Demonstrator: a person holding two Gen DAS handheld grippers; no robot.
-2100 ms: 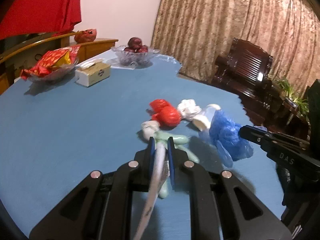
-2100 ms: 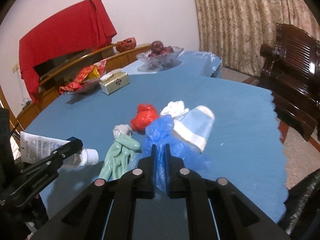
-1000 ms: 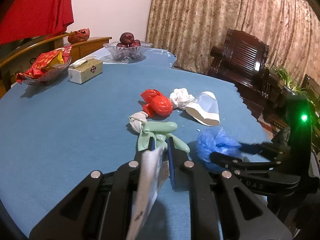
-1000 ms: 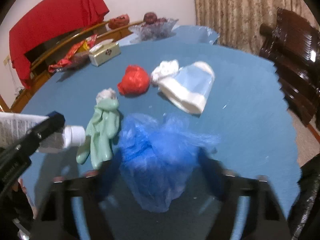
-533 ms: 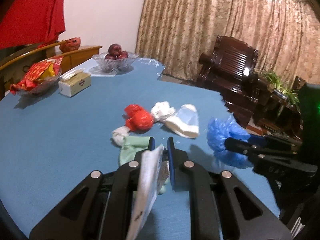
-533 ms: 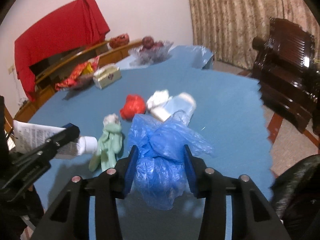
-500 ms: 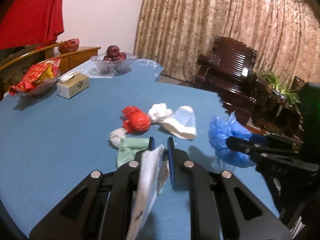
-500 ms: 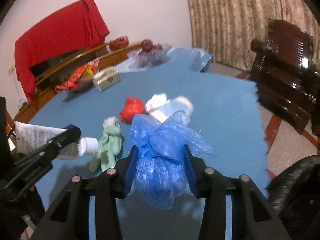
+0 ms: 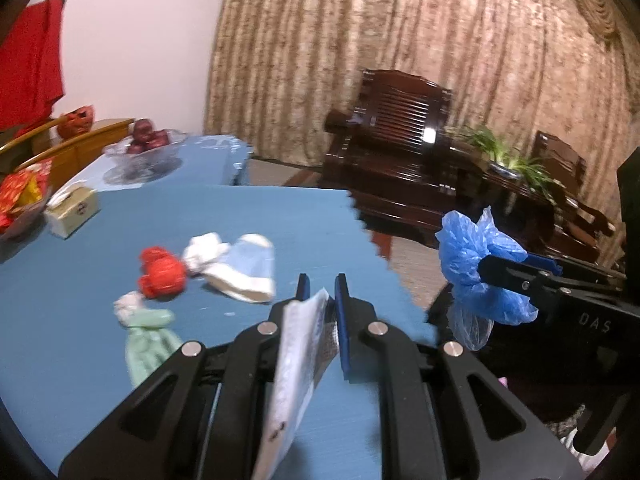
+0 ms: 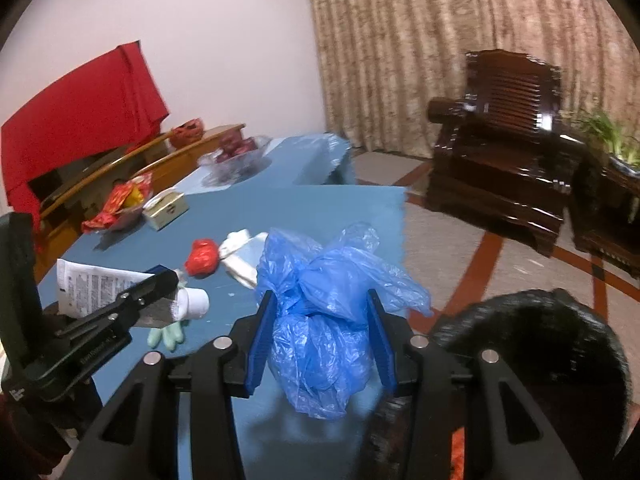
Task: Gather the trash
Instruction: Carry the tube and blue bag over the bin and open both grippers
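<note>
While both grippers carry their loads off the table edge, notes as follows.

Right gripper (image 10: 320, 332): jaws partly apart, pads pressed on the blue plastic bag (image 10: 324, 304); the bulk bulges between them, a loose tail hangs below.
Left gripper (image 9: 320, 300): jaws nearly together, pinching a flattened white tube (image 10: 120, 292); cap end juts just beyond the tips.
Risk, bag: slick film, springy wad; it could slide down out of the pads if the squeeze eases.
Risk, tube: held by its thin end, so it may pivot or slip.
Black bag (image 10: 532, 344): dark mouth just right of and below the right jaws, likely the drop point.
Left behind: red wad (image 9: 162, 276), green glove (image 9: 148, 340), white-and-blue piece (image 9: 244, 268) on the blue table (image 9: 240, 216), ahead and left of the left jaws.
Change: a second ago the blue bag hung over the table; now it sits past the edge, jaws narrowed onto it.
</note>
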